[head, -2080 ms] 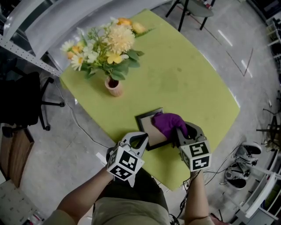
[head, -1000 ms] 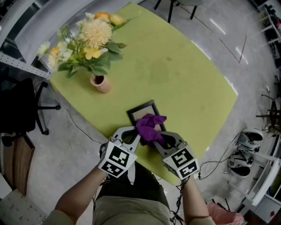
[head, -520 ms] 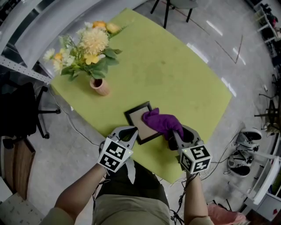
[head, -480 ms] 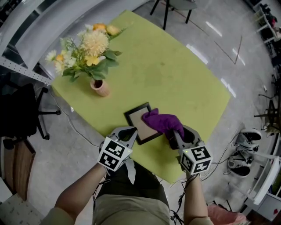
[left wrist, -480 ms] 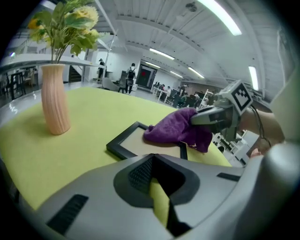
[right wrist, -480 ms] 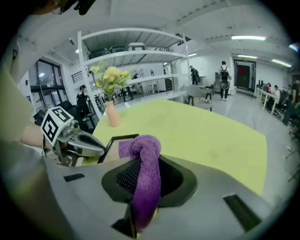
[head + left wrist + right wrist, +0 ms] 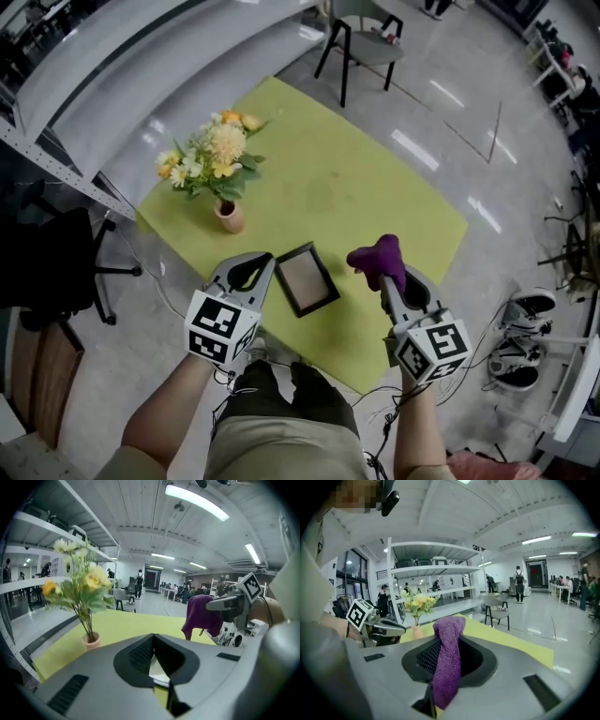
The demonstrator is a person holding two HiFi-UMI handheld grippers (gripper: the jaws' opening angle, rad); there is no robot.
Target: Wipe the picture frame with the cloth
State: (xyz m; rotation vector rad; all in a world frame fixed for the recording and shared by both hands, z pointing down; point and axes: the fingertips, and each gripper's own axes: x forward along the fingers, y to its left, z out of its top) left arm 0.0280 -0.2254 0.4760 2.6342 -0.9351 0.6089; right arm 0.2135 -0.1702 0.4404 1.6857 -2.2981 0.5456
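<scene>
Since half a second ago the right hand-held gripper [image 7: 394, 281] has come up and off to the right, carrying the cloth [image 7: 379, 257] away from the picture frame [image 7: 307, 279], whose panel is now fully uncovered; the head view also takes in more of the room. The yellow-green bench [image 7: 366, 183] fills the middle of that view, with a dark chair [image 7: 361, 42] on the floor beyond its far corner. The left hand-held gripper [image 7: 265, 262] and the right one each carry a cube [image 7: 220, 323] faced with black-and-white square markers, and these patterns are the only print visible. Near the bench's left edge a bunch of yellow, white and orange flowers [image 7: 211, 161] with green leaves stands in a small pinkish vase [image 7: 228, 217]. The frame is a rectangle with a thin black border around a pale tan panel. It lies on the bench near the person's edge, between the two grippers. The left gripper's jaws are drawn together with nothing gripped, their tips just beside the frame's left corner; contact cannot be told. The purple knitted cloth is pinched between the right gripper's jaws and bunches above them, apart from the frame.
</scene>
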